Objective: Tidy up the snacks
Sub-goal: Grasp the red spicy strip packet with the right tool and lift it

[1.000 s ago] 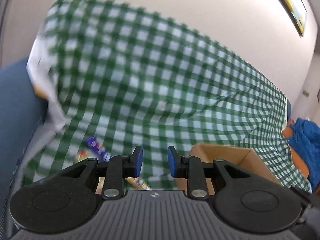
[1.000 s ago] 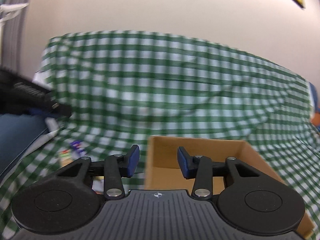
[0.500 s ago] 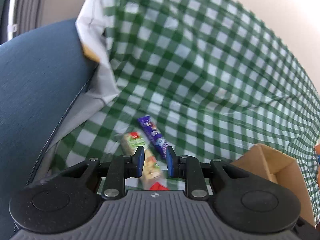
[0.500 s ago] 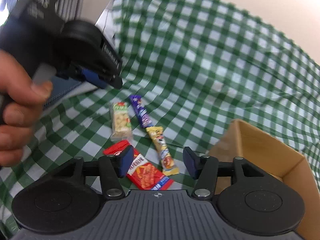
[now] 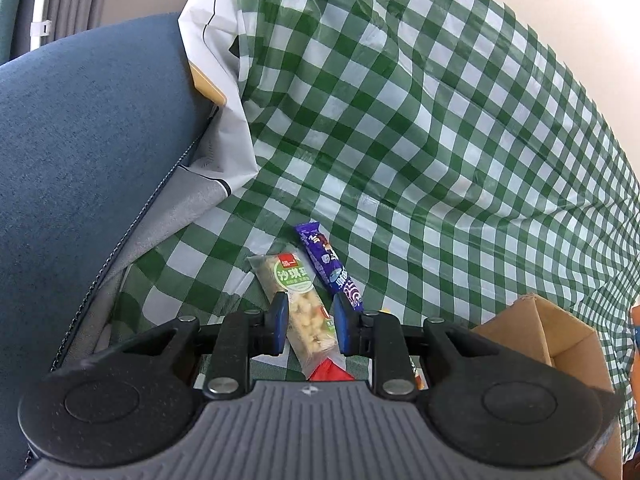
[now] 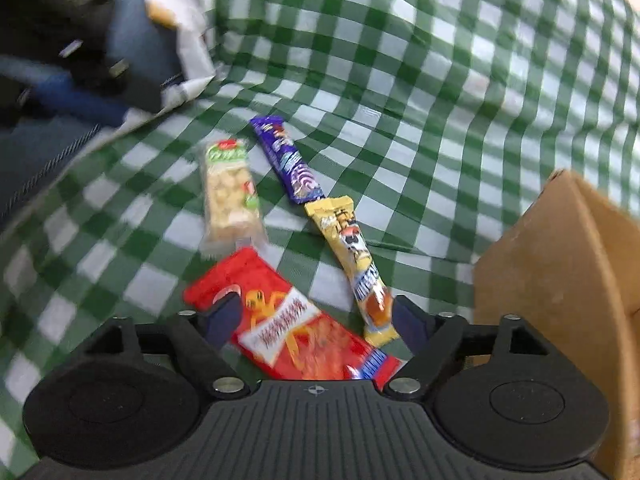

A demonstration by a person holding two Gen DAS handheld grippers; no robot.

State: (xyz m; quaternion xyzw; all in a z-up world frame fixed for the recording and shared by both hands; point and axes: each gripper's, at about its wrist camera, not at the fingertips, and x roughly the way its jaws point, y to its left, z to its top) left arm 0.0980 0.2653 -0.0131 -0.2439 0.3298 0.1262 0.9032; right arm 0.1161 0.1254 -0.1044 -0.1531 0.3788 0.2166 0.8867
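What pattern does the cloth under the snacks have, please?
Green-and-white checks on the cloth, clearest in the left wrist view.

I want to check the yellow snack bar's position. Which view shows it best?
The right wrist view: the yellow snack bar lies there in full on the checked cloth. In the left wrist view the gripper body hides nearly all of it.

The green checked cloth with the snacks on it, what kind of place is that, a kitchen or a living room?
Probably a living room: the green checked cloth drapes over what looks like a sofa, with a blue upholstered armrest beside it. Snack packets and a cardboard box sit on it.
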